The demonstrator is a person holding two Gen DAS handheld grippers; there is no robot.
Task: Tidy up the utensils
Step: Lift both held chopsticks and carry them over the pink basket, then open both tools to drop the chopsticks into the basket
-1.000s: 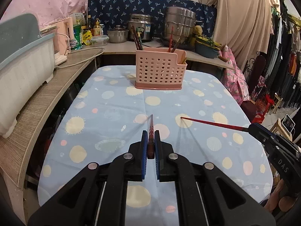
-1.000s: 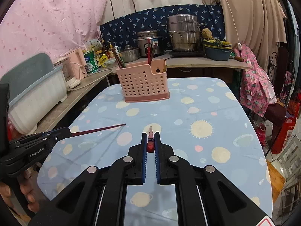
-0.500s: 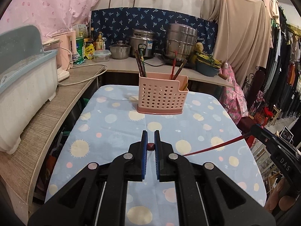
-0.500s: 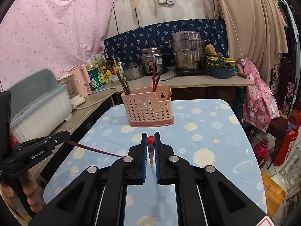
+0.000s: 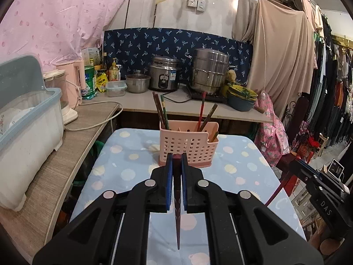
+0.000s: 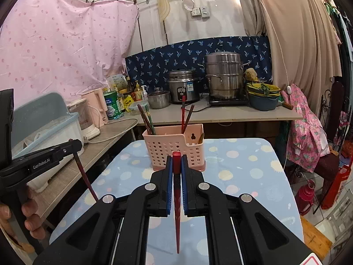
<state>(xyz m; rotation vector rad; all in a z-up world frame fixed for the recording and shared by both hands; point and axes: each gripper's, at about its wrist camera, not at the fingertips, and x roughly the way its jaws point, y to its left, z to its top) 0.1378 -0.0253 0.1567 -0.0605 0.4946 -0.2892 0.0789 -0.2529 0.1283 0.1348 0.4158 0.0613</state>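
The left hand-held gripper (image 5: 177,161) is clamped shut on a dark maroon chopstick (image 5: 177,209), and the right hand-held gripper (image 6: 176,162) is clamped shut on a red chopstick (image 6: 177,198); each stick hangs tip-down between the blue pads with its butt end just above the fingertips. A second ago both sticks pointed forward and low over the cloth; now they have swung to near vertical and both grippers have risen, so the far wall and the hanging laundry fill more of each view. The pink perforated utensil basket (image 5: 187,148) stands straight ahead on the tabletop (image 5: 123,161), near its far edge, and now sits right behind the fingertips in both views where earlier it was well ahead. It already holds several chopsticks: a dark pair leaning left in the left compartment, a red one and a brown one in the middle, and another in the low right pocket. Seen from the left wrist, the right hand-held gripper sits beyond the tabletop's right edge, its stick slanting down; seen from the right wrist, the left one is off the left edge, with fingers (image 6: 29,212) on its handle. The blue dotted cloth between the grippers and the basket is bare. A wooden counter (image 5: 66,167) with a white dish bin (image 5: 28,145) runs close along the left edge; the right edge drops to open floor.
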